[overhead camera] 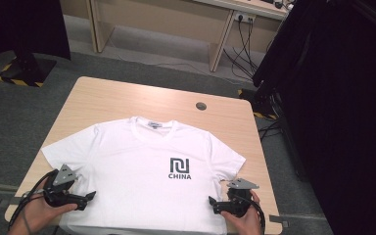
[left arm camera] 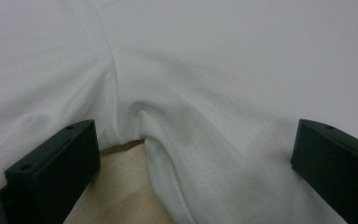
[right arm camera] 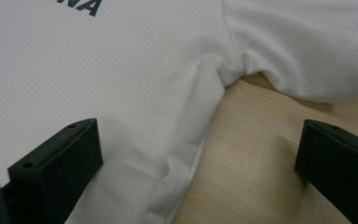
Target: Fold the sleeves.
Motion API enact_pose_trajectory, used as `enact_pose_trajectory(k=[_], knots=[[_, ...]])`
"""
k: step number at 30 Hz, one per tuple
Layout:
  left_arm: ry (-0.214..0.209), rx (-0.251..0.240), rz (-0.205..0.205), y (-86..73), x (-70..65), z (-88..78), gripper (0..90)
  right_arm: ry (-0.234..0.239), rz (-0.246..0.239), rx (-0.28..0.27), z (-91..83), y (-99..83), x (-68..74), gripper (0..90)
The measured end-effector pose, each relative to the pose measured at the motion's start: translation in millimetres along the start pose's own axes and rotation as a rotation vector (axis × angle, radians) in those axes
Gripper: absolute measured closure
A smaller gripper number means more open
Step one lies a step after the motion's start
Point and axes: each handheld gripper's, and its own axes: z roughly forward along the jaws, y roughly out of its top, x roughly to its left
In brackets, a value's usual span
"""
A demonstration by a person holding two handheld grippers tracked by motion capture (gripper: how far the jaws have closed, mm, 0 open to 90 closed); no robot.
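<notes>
High view is showing us a white T-shirt [overhead camera: 147,176] lying face up across the wooden table [overhead camera: 122,95], collar toward twelve o'clock and hem at six o'clock, running just past the near edge. We are holding the left gripper [overhead camera: 92,196] at about eight o'clock of the shirt and the right gripper [overhead camera: 211,200] at about four o'clock, both with jaws spread wide and pinching nothing.

In the left gripper view, the jaws are straddling a raised fold of fabric [left arm camera: 168,140] beside the side seam; in the right gripper view, the jaws are straddling the shirt's side edge [right arm camera: 191,154] with bare tabletop [right arm camera: 251,140] under one of them.

We are judging the risk this way: closing now could catch only the top layer (the mesh looks thin and slippery), so a lift would drag the shirt askew. Uneven pulls between our two hands could wrinkle it too.

Open room is lying at twelve o'clock, beyond the collar; at three and nine o'clock the sleeves are nearly reaching the table edges.
</notes>
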Motion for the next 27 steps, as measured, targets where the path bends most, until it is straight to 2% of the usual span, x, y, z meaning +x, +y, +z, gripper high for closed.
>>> enact_pose_trajectory(k=[27], knots=[[0.001,0.001,-0.003,0.4,1.2,-0.1,0.0,-0.004,0.004,-0.008,-0.4,-1.4,0.7,0.8]])
